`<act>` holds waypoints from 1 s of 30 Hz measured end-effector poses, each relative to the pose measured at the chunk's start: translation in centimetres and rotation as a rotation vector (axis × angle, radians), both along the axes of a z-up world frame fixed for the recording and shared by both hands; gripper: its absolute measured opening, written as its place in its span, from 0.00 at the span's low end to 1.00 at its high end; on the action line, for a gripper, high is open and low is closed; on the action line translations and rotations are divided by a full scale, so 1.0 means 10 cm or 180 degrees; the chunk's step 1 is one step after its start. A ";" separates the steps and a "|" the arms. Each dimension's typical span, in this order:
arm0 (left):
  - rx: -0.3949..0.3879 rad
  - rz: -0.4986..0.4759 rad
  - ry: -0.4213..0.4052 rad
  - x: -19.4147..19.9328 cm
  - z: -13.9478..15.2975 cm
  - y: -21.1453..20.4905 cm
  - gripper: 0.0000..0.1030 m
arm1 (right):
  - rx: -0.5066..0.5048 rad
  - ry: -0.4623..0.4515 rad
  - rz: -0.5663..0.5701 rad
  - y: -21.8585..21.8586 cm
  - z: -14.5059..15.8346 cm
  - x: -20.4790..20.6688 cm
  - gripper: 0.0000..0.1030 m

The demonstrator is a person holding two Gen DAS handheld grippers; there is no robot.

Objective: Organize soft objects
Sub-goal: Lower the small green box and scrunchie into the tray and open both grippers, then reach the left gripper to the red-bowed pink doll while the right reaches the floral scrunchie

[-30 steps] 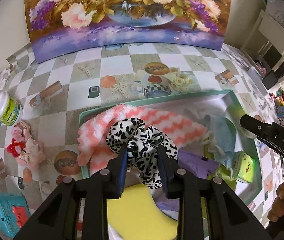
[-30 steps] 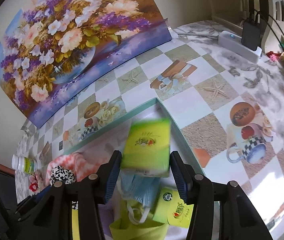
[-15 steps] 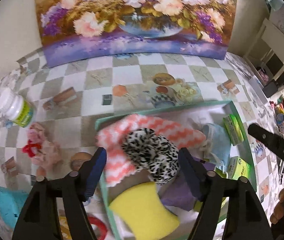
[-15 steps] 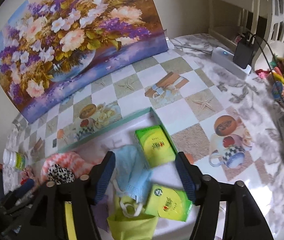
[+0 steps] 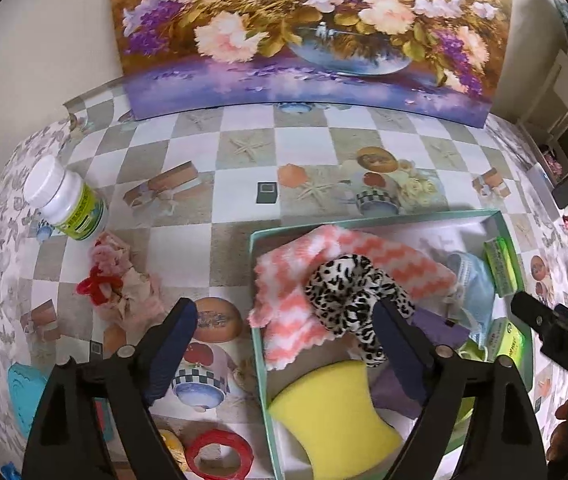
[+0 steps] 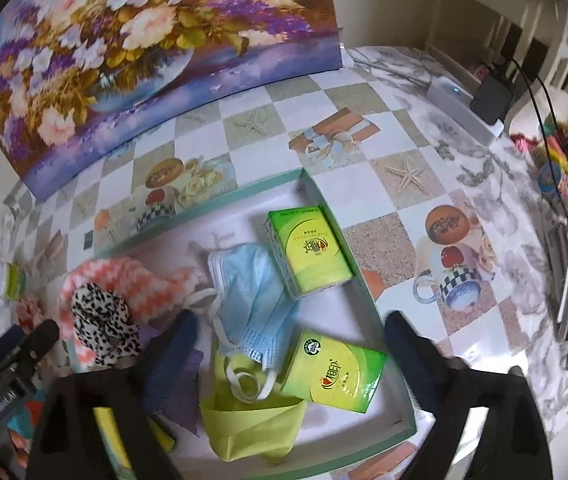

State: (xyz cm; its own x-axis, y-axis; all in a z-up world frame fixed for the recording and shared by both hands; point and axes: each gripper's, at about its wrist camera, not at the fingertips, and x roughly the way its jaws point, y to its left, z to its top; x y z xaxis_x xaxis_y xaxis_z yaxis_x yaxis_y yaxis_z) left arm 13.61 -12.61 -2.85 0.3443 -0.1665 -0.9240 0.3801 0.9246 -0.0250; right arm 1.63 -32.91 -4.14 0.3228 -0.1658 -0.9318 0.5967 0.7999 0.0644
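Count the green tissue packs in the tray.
2. One tissue pack lies against the tray's right wall at the far end, beside the blue face mask. The other lies nearer, by the mask's lower edge. More could be hidden under the cloths.

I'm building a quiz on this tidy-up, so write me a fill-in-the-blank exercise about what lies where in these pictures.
1. The leopard-print scrunchie lies on top of the pink-and-white ____ cloth.
2. The blue face mask lies inside the teal-rimmed ____.
3. The white bottle lies on the tablecloth, ____ the box.
4. The number of green tissue packs in the box is ____.

Missing words: zigzag; box; outside; two
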 end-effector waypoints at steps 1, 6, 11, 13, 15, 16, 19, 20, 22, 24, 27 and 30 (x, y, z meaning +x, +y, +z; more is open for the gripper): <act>0.0008 0.0005 -0.0001 0.00 -0.01 0.01 0.90 | -0.0015 0.0010 0.0023 0.02 0.00 0.01 0.98; 0.0014 -0.0003 0.0018 0.00 -0.02 0.02 0.90 | -0.0020 0.0027 0.0106 0.08 -0.01 0.06 0.99; 0.0022 -0.0033 0.0037 0.00 -0.03 0.01 0.90 | -0.0038 0.0049 0.0145 0.13 0.00 0.08 0.99; 0.0014 -0.0051 0.0047 0.00 -0.03 0.00 0.90 | -0.0050 0.0051 0.0151 0.15 0.01 0.08 0.99; -0.0008 -0.0073 0.0063 0.00 -0.03 0.02 0.90 | -0.0072 0.0046 0.0155 0.19 0.05 0.09 0.99; -0.0021 -0.0077 0.0072 0.01 -0.02 0.04 0.90 | -0.0084 0.0034 0.0169 0.22 0.07 0.09 0.99; -0.0016 -0.0019 0.0045 0.04 0.02 0.13 0.90 | -0.0071 -0.0050 0.0275 0.35 0.13 0.14 0.99; -0.0003 0.0005 0.0026 0.05 0.03 0.16 0.90 | -0.0046 -0.0087 0.0315 0.40 0.15 0.16 0.99; 0.0052 0.0067 -0.0037 0.08 0.07 0.25 0.90 | -0.0025 -0.0131 0.0379 0.49 0.18 0.21 0.99; 0.0089 0.0113 -0.0083 0.10 0.11 0.32 0.90 | -0.0032 -0.0139 0.0441 0.60 0.20 0.24 1.00; 0.0119 0.0201 -0.0145 0.13 0.17 0.46 0.90 | -0.0074 -0.0106 0.0523 0.71 0.20 0.29 1.00; 0.0099 0.0264 -0.0196 0.15 0.24 0.58 0.90 | -0.0100 -0.0118 0.0547 0.79 0.23 0.31 1.00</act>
State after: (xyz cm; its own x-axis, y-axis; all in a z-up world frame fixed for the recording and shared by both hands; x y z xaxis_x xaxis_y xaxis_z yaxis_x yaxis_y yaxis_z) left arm 15.08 -6.81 -0.41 0.4121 -0.1067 -0.9049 0.3020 0.9530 0.0252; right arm 4.68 -25.02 -1.88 0.3831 -0.1341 -0.9139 0.4487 0.8918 0.0572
